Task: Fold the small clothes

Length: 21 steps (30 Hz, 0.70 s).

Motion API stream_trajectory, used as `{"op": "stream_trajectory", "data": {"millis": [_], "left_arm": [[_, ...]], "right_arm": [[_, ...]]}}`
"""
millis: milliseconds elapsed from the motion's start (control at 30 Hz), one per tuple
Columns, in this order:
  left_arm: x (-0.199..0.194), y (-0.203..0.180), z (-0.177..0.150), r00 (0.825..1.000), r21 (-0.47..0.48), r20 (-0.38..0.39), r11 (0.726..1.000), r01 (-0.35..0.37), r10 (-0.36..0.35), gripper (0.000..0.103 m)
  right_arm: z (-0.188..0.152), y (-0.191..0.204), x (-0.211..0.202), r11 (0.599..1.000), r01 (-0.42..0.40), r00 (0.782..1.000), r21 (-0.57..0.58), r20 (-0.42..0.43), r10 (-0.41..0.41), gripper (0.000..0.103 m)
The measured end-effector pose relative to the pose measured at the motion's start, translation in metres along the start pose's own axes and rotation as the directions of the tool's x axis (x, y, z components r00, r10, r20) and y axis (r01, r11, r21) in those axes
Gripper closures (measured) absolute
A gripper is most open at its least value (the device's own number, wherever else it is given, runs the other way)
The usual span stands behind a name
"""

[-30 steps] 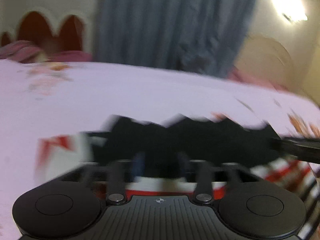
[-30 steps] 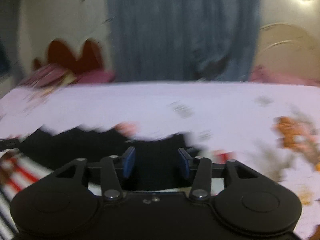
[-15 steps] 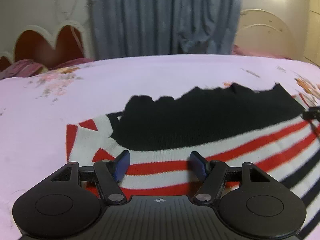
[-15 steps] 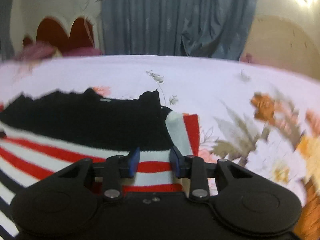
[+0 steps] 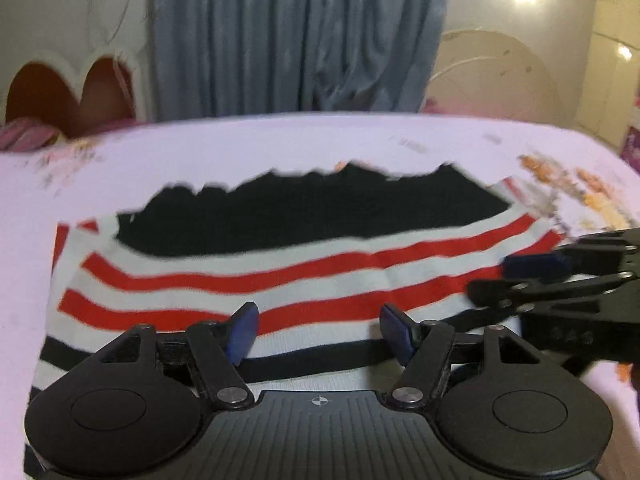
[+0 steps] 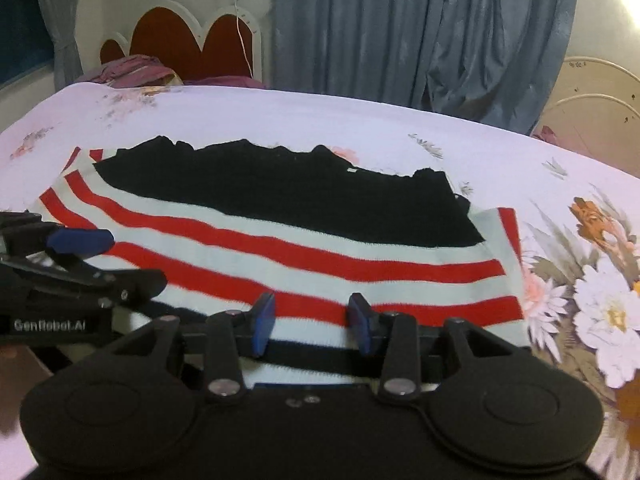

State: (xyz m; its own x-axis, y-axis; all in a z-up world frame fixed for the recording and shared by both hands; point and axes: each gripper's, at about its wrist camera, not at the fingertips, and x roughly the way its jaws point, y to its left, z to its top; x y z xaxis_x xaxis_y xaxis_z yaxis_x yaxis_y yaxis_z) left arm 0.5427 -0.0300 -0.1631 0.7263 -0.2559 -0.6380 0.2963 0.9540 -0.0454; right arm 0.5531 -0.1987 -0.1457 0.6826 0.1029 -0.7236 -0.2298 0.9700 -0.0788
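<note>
A small striped garment (image 5: 280, 276) lies flat on the bed, with a black upper part and red, white and black stripes; it also shows in the right wrist view (image 6: 304, 248). My left gripper (image 5: 320, 334) is open and empty above the garment's near left stripes. My right gripper (image 6: 312, 322) is open and empty above the near right stripes. Each gripper shows in the other's view, the right one (image 5: 560, 280) at the right edge and the left one (image 6: 72, 264) at the left edge.
The bed has a pale pink floral sheet (image 6: 580, 280). A red and white scalloped headboard (image 6: 188, 40) with a purple pillow (image 6: 132, 74) stands at the far left. Blue curtains (image 6: 420, 32) hang behind the bed.
Both grippers have let go of the garment, opened and drawn back toward its near edge. The garment now lies flat with more stripes showing.
</note>
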Motion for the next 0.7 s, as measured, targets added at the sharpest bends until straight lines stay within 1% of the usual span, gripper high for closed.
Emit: {"op": "stream_trajectory", "data": {"millis": [33, 67, 100, 167, 200, 267, 300, 333, 367, 400, 433, 467, 533, 567, 600, 667, 700], "left_arm": [[-0.004, -0.005, -0.003, 1.0, 0.023, -0.004, 1.0, 0.001, -0.001, 0.036], [-0.003, -0.008, -0.008, 1.0, 0.037, -0.024, 0.999, -0.008, 0.009, 0.036], [-0.003, -0.008, -0.015, 0.999, 0.032, -0.035, 0.999, -0.01, 0.011, 0.036], [-0.011, -0.002, -0.024, 0.999, 0.021, -0.035, 0.999, -0.024, 0.025, 0.036], [-0.018, 0.004, -0.03, 0.998, 0.022, -0.031, 0.999, -0.049, 0.049, 0.036], [-0.033, 0.025, -0.045, 0.992, 0.022, -0.022, 0.992, -0.123, 0.123, 0.036], [-0.036, 0.037, -0.051, 0.989, 0.01, -0.021, 0.989, -0.146, 0.146, 0.036], [-0.044, 0.054, -0.06, 0.985, -0.014, -0.024, 0.985, -0.173, 0.172, 0.036], [-0.05, 0.066, -0.067, 0.986, -0.036, -0.026, 0.985, -0.166, 0.165, 0.037], [-0.054, 0.073, -0.07, 0.987, -0.049, -0.028, 0.986, -0.16, 0.159, 0.037], [-0.057, 0.075, -0.071, 0.985, -0.045, -0.032, 0.984, -0.174, 0.172, 0.037], [-0.057, 0.073, -0.07, 0.982, -0.039, -0.036, 0.982, -0.187, 0.186, 0.037], [-0.058, 0.067, -0.066, 0.978, -0.062, -0.037, 0.976, -0.208, 0.206, 0.037], [-0.057, 0.063, -0.063, 0.979, -0.076, -0.033, 0.976, -0.204, 0.202, 0.037], [-0.057, 0.057, -0.06, 0.983, -0.09, -0.025, 0.979, -0.182, 0.181, 0.037], [-0.054, 0.034, -0.056, 0.991, -0.089, -0.015, 0.987, -0.136, 0.135, 0.037], [-0.051, 0.022, -0.055, 0.993, -0.077, -0.016, 0.99, -0.121, 0.12, 0.037]], "right_arm": [[-0.002, 0.003, -0.003, 1.0, -0.02, 1.0, -0.004, 0.003, 0.02, 0.064], [-0.005, 0.01, -0.005, 0.999, -0.032, 0.999, -0.025, -0.01, 0.032, 0.064], [-0.011, 0.017, -0.004, 0.998, -0.019, 1.0, -0.055, -0.025, 0.018, 0.065], [-0.024, 0.019, -0.006, 0.997, -0.017, 0.999, -0.073, -0.034, 0.014, 0.063], [-0.031, 0.016, -0.01, 0.997, -0.011, 0.999, -0.08, -0.032, 0.008, 0.063], [-0.041, 0.003, -0.023, 0.996, 0.015, 0.999, -0.085, -0.038, -0.018, 0.065], [-0.048, -0.007, -0.031, 0.996, 0.051, 0.998, -0.067, -0.039, -0.054, 0.065], [-0.057, -0.02, -0.038, 0.994, 0.104, 0.994, -0.038, -0.04, -0.106, 0.065], [-0.068, -0.038, -0.045, 0.99, 0.141, 0.989, 0.01, -0.046, -0.141, 0.065], [-0.076, -0.051, -0.05, 0.988, 0.146, 0.988, 0.054, -0.049, -0.144, 0.065], [-0.082, -0.061, -0.054, 0.987, 0.132, 0.991, 0.093, -0.049, -0.128, 0.065], [-0.083, -0.063, -0.056, 0.988, 0.126, 0.991, 0.093, -0.051, -0.122, 0.065], [-0.077, -0.057, -0.055, 0.986, 0.147, 0.988, 0.076, -0.065, -0.142, 0.065], [-0.071, -0.053, -0.056, 0.984, 0.155, 0.987, 0.087, -0.063, -0.15, 0.065], [-0.065, -0.048, -0.059, 0.984, 0.143, 0.989, 0.108, -0.047, -0.139, 0.064], [-0.056, -0.03, -0.06, 0.989, 0.075, 0.997, 0.127, -0.001, -0.076, 0.064], [-0.052, -0.018, -0.058, 0.992, 0.039, 0.999, 0.116, 0.01, -0.041, 0.065]]}}
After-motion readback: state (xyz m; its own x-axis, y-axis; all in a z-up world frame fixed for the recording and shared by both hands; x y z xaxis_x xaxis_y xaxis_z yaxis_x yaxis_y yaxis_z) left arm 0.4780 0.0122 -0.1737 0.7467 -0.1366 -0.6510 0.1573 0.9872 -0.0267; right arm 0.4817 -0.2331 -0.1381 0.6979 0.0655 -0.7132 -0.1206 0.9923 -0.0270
